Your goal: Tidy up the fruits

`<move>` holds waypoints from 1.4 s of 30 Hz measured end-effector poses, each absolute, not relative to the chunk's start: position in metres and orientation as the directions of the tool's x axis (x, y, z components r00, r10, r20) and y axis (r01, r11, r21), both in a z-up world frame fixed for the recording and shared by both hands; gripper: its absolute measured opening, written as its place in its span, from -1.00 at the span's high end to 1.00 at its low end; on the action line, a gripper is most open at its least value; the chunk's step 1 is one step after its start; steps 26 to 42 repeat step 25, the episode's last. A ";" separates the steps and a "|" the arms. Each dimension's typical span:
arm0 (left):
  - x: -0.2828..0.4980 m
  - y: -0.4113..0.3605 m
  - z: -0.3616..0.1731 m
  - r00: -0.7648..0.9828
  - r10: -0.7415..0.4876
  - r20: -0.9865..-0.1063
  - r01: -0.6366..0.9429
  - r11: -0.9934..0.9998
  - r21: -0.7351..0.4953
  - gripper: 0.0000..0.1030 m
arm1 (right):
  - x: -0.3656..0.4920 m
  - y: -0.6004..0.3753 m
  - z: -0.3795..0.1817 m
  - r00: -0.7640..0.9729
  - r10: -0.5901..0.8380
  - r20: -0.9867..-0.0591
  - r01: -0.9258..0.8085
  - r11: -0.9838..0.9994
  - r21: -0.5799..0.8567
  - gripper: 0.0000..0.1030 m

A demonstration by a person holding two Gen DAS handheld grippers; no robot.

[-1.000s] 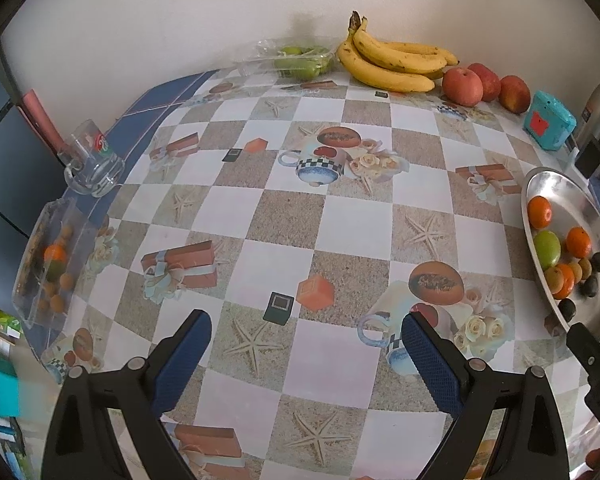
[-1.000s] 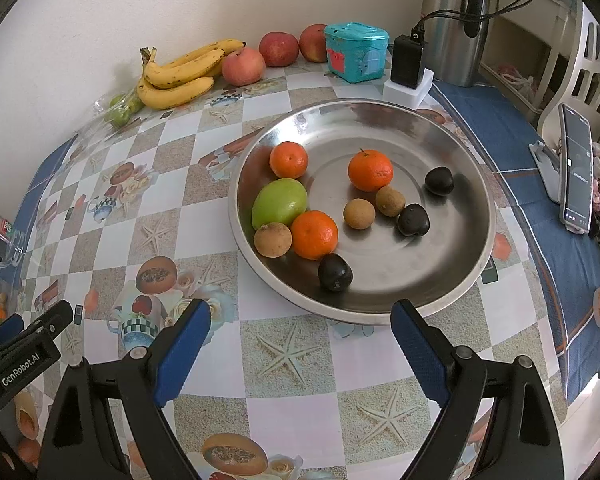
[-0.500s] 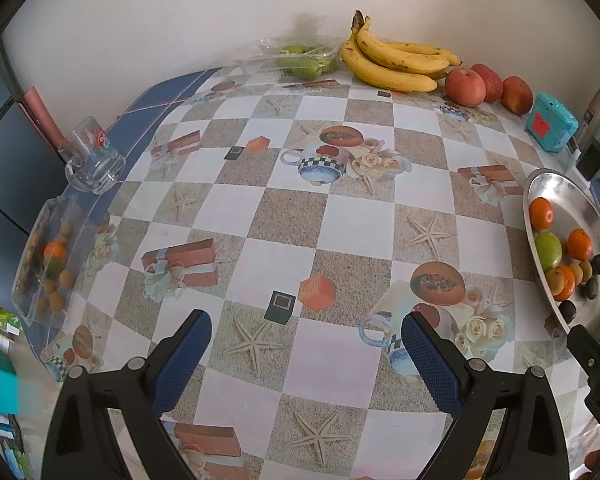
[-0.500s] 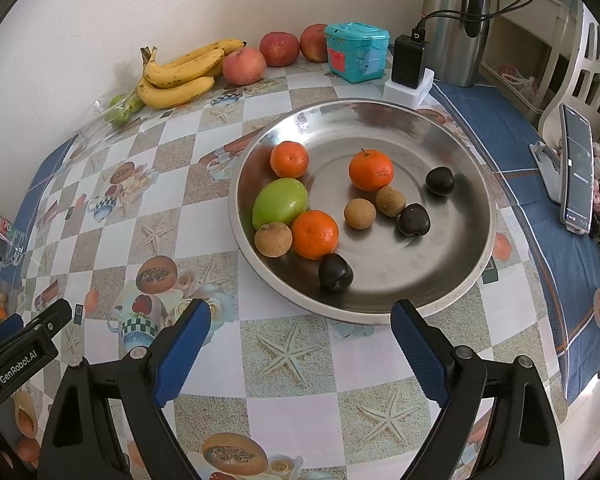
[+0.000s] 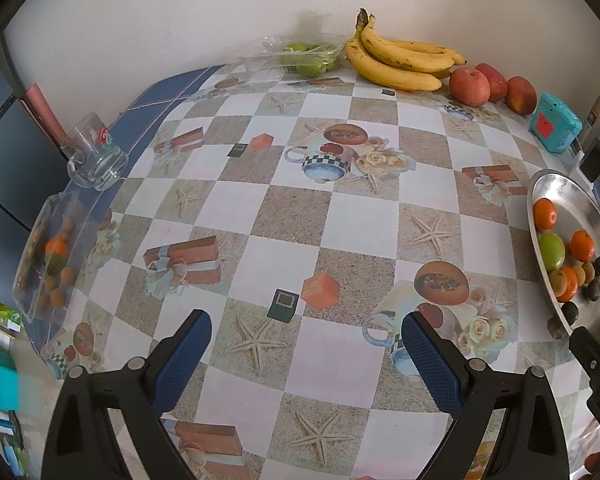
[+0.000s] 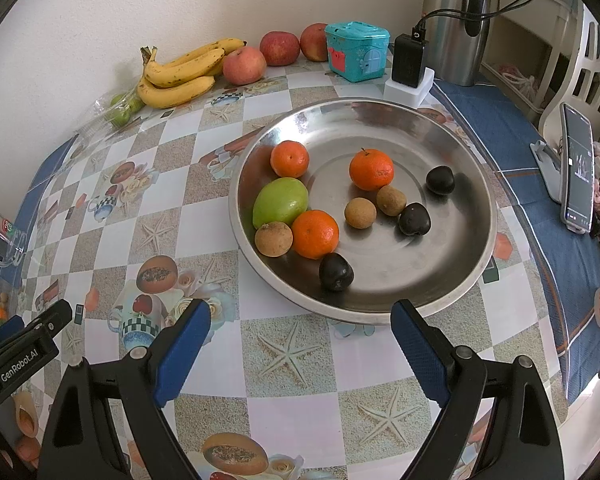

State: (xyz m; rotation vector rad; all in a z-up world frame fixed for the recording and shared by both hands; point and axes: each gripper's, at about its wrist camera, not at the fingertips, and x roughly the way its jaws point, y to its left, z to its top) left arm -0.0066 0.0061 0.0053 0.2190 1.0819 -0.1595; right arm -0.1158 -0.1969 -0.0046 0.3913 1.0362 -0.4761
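Note:
A steel tray (image 6: 452,276) (image 5: 596,224) holds three oranges (image 6: 315,234), a green mango (image 6: 280,202), three brown longans (image 6: 360,213) and three dark plums (image 6: 336,272). Bananas (image 5: 400,64) (image 6: 180,76), three red apples (image 5: 470,87) (image 6: 244,65) and a clear pack of green fruit (image 5: 308,58) lie along the back wall. A clear box of small fruit (image 5: 48,256) sits at the left table edge. My left gripper (image 5: 306,340) is open and empty above the patterned tablecloth. My right gripper (image 6: 300,326) is open and empty just in front of the tray.
A glass mug (image 5: 94,156) stands at the left edge. A teal house-shaped box (image 6: 356,50), a black charger (image 6: 410,60) and a steel kettle (image 6: 456,20) stand behind the tray. A phone on a stand (image 6: 578,172) is on the right.
The left wrist view has shifted slightly, the table scene sliding a little right and down. The right gripper and the tray's fruits have not moved.

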 end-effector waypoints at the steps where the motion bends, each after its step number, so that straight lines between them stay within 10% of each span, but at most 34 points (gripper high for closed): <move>1: -0.006 0.006 0.005 0.461 -0.021 -0.887 0.235 0.967 0.100 -0.90 | -0.116 -0.197 -0.005 0.425 -0.189 -0.885 0.548 0.832 0.085 -0.78; 42: -0.008 0.006 0.010 0.497 -0.002 -0.868 0.224 0.966 0.126 -0.90 | -0.116 -0.196 -0.005 0.425 -0.188 -0.885 0.549 0.832 0.086 -0.78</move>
